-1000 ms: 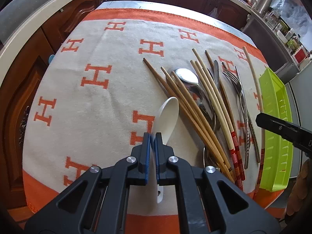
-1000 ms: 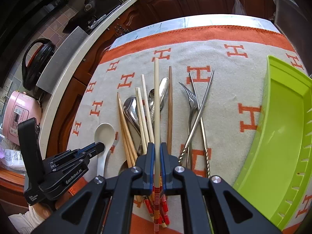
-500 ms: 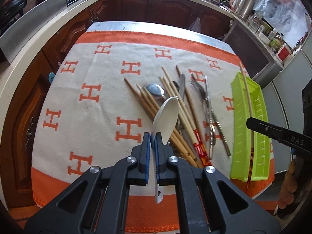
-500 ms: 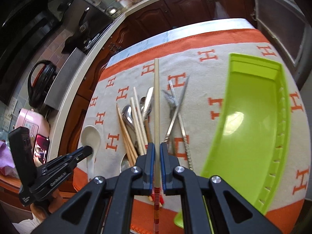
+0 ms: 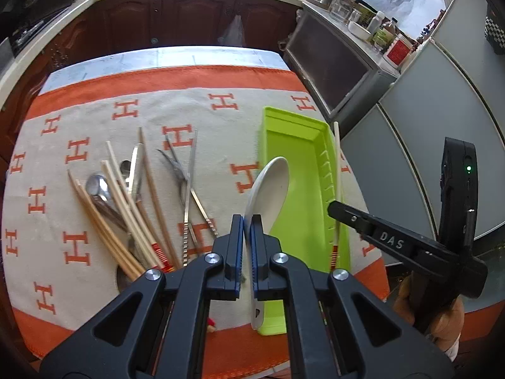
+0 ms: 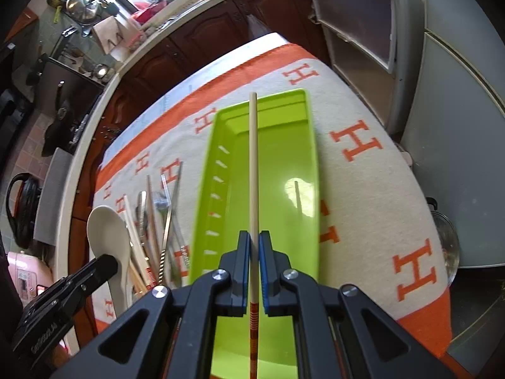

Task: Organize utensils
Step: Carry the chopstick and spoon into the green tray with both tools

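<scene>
The left gripper [image 5: 247, 221] is squeezed tight on the handle of a white plastic spoon [image 5: 268, 189]. The spoon's round bowl sticks out ahead of the black fingers and hangs in the air over the near left edge of a long bright green plastic tray [image 5: 296, 170].

The right gripper [image 6: 254, 240] is pinched shut on one pale wooden chopstick with red stripes at its end [image 6: 253, 164]. The stick points straight out over the middle of the green tray [image 6: 284, 145] and runs along its length.

The tray sits on a cream cloth with orange H shapes and an orange border [image 5: 94, 243]. To the left of the tray lies a messy pile of more wooden chopsticks [image 5: 120, 221], a shiny metal spoon [image 5: 96, 186] and metal forks [image 5: 178, 170], all still on the cloth.
</scene>
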A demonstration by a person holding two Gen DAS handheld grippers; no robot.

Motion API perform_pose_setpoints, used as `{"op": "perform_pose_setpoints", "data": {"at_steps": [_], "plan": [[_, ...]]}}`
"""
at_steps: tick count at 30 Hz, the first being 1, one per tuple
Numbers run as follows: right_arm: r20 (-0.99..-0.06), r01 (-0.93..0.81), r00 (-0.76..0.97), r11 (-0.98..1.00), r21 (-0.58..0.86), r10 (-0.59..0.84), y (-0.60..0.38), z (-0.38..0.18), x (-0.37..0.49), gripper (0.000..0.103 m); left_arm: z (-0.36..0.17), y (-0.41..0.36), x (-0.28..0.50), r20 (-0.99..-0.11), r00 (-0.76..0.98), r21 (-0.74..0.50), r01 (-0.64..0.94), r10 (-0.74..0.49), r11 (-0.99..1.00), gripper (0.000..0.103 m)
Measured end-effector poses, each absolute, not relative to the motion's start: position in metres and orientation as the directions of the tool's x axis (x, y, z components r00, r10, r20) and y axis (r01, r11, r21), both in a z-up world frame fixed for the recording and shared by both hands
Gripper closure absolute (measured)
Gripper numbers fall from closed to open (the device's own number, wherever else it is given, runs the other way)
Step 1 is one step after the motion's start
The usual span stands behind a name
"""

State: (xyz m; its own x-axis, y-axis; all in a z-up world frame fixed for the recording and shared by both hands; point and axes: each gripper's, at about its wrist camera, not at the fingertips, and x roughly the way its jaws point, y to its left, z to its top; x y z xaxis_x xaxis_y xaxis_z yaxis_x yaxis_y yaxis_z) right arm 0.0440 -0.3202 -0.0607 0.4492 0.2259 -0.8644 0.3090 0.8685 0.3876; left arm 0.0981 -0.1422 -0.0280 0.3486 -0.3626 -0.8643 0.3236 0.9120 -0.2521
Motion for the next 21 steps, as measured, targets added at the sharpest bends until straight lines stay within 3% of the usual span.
{"op": "perform_pose_setpoints", "data": {"at_steps": [7, 11, 21], "plan": [[-0.891, 0.344, 0.42, 0.877, 0.335, 0.176, -0.331, -0.075, 0.053, 0.095, -0.06, -0.194, 0.111, -0.897, 0.294, -0.229, 0.332, -0.331, 0.915, 0.101], [-0.883, 0.339, 0.429, 0.872, 0.353, 0.191, -0.333, -0.077, 0.053, 0.076, -0.081, -0.202, 0.117, -0.915, 0.269, -0.207, 0.326, -0.3, 0.922, 0.101], [-0.865, 0.354, 0.478, 0.869, 0.345, 0.149, -0.334, -0.064, 0.041, 0.076, -0.1, -0.207, 0.112, -0.934, 0.267, -0.138, 0.339, -0.236, 0.931, 0.1]]}}
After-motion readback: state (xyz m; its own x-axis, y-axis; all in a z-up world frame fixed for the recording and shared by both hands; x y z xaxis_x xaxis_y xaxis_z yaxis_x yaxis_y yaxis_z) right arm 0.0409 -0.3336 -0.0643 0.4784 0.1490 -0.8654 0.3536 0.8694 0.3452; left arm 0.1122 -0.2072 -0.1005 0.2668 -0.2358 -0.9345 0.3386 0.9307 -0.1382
